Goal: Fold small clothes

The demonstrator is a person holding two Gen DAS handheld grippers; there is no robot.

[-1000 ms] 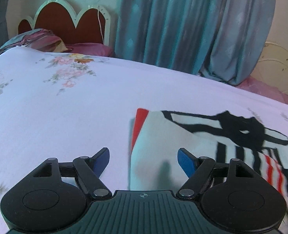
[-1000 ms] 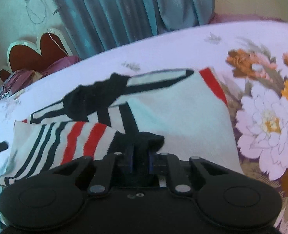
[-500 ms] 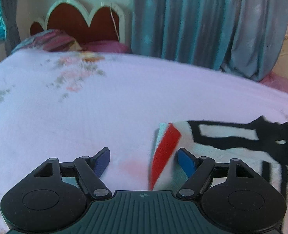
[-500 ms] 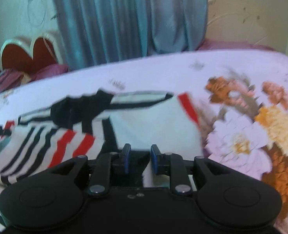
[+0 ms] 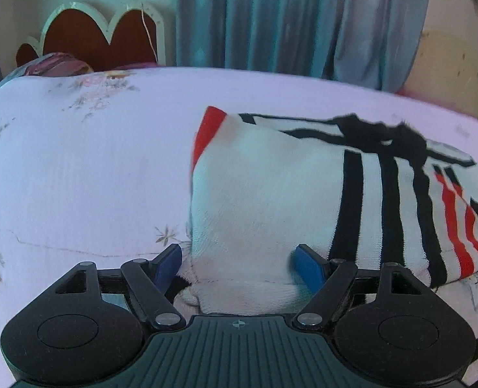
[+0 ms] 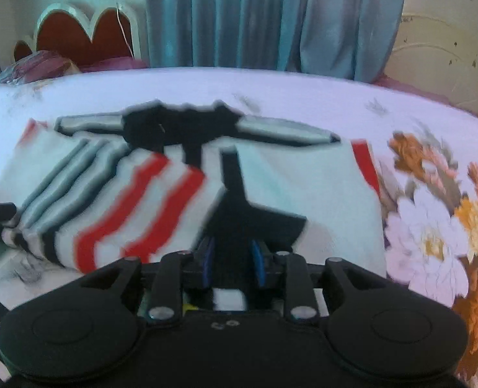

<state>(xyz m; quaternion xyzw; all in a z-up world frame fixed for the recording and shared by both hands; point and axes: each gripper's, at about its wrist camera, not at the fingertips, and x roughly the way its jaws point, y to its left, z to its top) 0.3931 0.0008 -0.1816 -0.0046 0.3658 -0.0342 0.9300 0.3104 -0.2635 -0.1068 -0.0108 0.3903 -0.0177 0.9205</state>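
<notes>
My left gripper (image 5: 237,260) has jaws wide around the white garment (image 5: 265,194) edge; my right gripper (image 6: 231,260) jaws, just opened slightly, straddle its black patch at lower centre, on the bed (image 5: 77,161)

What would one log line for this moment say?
garment: striped garment partly folded on bed | left hand-held gripper: open, white edge between jaws | right hand-held gripper: jaws just opened slightly, black patch between them, grip unclear
</notes>
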